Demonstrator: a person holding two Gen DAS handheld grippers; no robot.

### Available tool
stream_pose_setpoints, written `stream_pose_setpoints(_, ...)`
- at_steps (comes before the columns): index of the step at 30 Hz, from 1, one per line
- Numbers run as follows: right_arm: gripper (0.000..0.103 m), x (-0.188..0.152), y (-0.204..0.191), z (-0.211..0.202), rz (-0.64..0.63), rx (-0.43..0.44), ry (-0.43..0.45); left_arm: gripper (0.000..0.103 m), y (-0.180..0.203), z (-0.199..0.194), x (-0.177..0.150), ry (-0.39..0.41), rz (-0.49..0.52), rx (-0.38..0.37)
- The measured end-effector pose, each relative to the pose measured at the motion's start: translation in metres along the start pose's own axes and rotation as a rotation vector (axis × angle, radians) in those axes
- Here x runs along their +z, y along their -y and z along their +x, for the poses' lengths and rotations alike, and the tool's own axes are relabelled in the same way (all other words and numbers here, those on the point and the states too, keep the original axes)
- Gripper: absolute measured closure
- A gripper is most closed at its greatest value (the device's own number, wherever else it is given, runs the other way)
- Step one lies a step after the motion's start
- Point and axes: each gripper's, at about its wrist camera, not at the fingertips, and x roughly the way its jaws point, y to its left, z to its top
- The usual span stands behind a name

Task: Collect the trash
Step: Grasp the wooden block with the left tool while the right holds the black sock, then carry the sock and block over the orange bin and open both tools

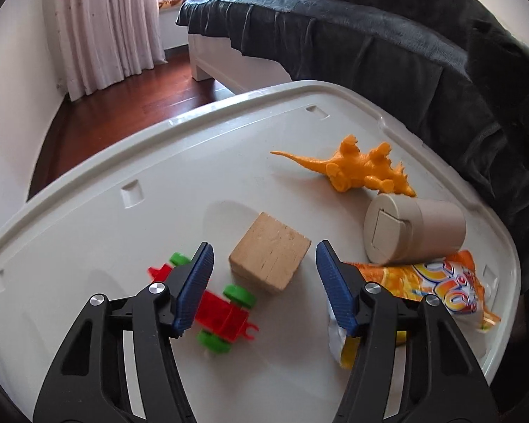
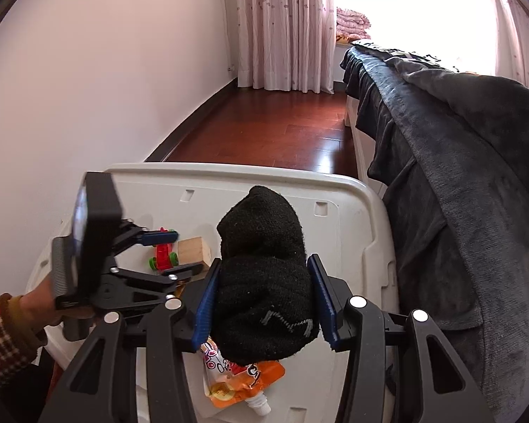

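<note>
My left gripper (image 1: 264,264) is open just above the white bin lid (image 1: 194,148), its blue pads on either side of a wooden block (image 1: 269,257). An orange snack wrapper (image 1: 437,289) lies by its right finger, under a beige cup (image 1: 416,231) lying on its side. My right gripper (image 2: 264,296) is shut on a rolled black sock (image 2: 264,282), held above the lid (image 2: 349,232). An orange drink pouch (image 2: 239,384) lies below the sock. The left gripper (image 2: 169,250) shows in the right wrist view too.
A red and green toy car (image 1: 222,310) lies under the left finger and an orange toy dinosaur (image 1: 359,169) at the lid's far side. A bed with a dark blanket (image 1: 405,46) runs along the right. Wooden floor (image 2: 275,130) and curtains lie beyond.
</note>
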Motion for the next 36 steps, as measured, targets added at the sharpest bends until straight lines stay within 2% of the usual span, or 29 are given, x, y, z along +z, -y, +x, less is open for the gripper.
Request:
stream_pose_setpoints(4, 0.055, 0.0, -0.003, 0.001, -0.004, 0.001, 0.006, 0.044, -0.002, 0.012, 0.002, -0.038, 0.003, 0.001)
stream_pose_setpoints(5, 0.055, 0.0, -0.003, 0.001, -0.005, 0.001, 0.009, 0.045, -0.003, 0.014, 0.002, -0.044, -0.002, 0.002)
stream_pose_setpoints(6, 0.055, 0.0, -0.004, 0.0, -0.008, -0.001, 0.012, 0.053, -0.004, 0.014, 0.001, -0.049, -0.015, -0.011)
stream_pose_setpoints(7, 0.055, 0.0, -0.004, 0.0, -0.01, -0.005, 0.015, 0.055, -0.006, 0.014, 0.001, -0.052, -0.037, -0.024)
stream_pose_setpoints(13, 0.055, 0.001, -0.007, -0.005, -0.013, -0.009, 0.028, 0.055, -0.005, 0.006, -0.003, -0.012, -0.081, 0.008)
stream_pose_setpoints(17, 0.055, 0.002, -0.012, -0.013, -0.011, -0.008, 0.04, 0.055, -0.008, -0.022, -0.005, 0.047, -0.13, -0.003)
stream_pose_setpoints(23, 0.055, -0.005, -0.034, -0.037, -0.014, 0.016, 0.055, 0.055, -0.002, -0.087, -0.011, 0.108, -0.146, 0.058)
stream_pose_setpoints(28, 0.055, -0.028, -0.066, -0.061, -0.016, 0.06, 0.058, 0.055, 0.005, -0.151, -0.042, 0.133, -0.186, 0.129)
stream_pose_setpoints(36, 0.055, -0.11, -0.122, -0.083, 0.03, 0.156, -0.017, 0.055, 0.025, -0.227, -0.135, 0.133, -0.298, 0.223)
